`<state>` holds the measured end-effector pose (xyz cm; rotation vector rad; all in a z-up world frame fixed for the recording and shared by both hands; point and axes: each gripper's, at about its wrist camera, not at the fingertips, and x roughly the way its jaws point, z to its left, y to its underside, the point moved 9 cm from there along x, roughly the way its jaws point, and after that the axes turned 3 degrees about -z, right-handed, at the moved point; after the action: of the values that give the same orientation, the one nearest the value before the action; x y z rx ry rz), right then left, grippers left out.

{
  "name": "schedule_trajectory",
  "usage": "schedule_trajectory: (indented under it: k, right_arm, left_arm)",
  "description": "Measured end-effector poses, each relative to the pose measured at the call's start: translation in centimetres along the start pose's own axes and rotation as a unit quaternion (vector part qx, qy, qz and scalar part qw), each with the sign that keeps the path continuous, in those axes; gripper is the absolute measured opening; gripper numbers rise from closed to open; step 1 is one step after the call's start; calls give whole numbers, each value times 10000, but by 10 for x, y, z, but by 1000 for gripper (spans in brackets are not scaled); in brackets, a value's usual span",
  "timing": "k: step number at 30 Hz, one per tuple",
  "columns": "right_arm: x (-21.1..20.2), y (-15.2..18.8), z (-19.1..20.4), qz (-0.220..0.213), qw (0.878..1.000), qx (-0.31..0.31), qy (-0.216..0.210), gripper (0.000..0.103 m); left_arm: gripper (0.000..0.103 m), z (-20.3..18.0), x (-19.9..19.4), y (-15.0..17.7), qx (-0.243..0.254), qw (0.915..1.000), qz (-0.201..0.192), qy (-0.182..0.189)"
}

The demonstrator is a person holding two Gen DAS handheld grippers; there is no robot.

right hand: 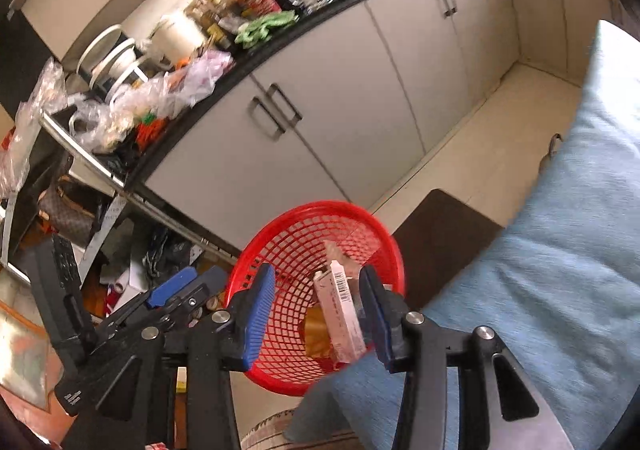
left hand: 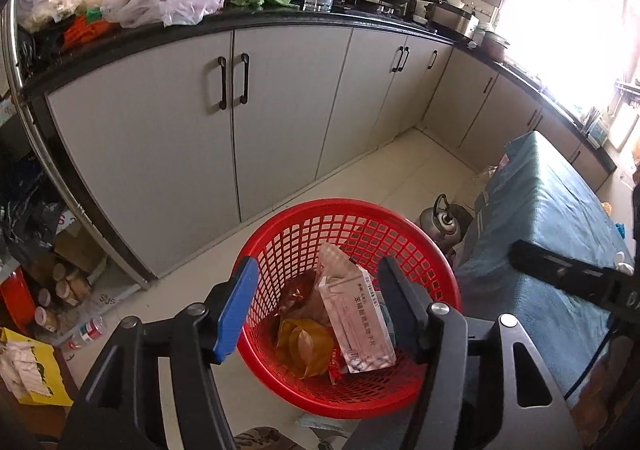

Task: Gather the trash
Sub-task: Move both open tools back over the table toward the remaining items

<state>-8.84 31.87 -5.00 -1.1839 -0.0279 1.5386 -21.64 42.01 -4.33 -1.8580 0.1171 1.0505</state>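
Trash sits gathered in the red basket (left hand: 416,246), which stands on the floor directly below and ahead of both grippers. Just to the right of the left gripper lies the blue-covered tabletop (left hand: 552,210), close against the basket's rim; under the right gripper it fills the whole right side. Inside the basket, between the left gripper's fingers as that camera sees it, a white carton (left hand: 356,318) leans tilted against the far wall, with an amber wrapper (left hand: 306,346) and a crumpled reddish wrapper (left hand: 300,290) lower down beside it.

The left gripper (left hand: 320,310) hangs above the basket with its jaws spread wide and nothing between them. The right gripper (right hand: 318,314) is likewise spread apart and empty, the carton (right hand: 340,314) showing through its gap but down inside the basket.

My judgement: the basket looks light and open-meshed, so a gripper dropping low could catch the rim and tip it, spilling the load. The tall carton, propped loosely, seems likeliest to slide out.
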Motion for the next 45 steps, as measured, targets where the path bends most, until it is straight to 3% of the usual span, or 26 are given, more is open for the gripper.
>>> schedule_trajectory:
  k: [17,33,38,45]
  right_arm:
    - [-89,18,-49,-658,9962,178,539,61]
    - [-196,50,-133,-1263,9826,672,1183,67]
    - [-245,66,-176,-1545,9717,1010,1477,70]
    - [-310,96,-235,-1860,9501,1545,1973,72]
  left_arm:
    - [71,-57,-41,-2,1030,9921,-489,-515]
    - [72,-150,-69,18,1868,9803,-598,-226]
    - [75,-187,-75,28,2094,9763,-528,121]
    - [76,-259,-75,50,2364,9663,-134,1013]
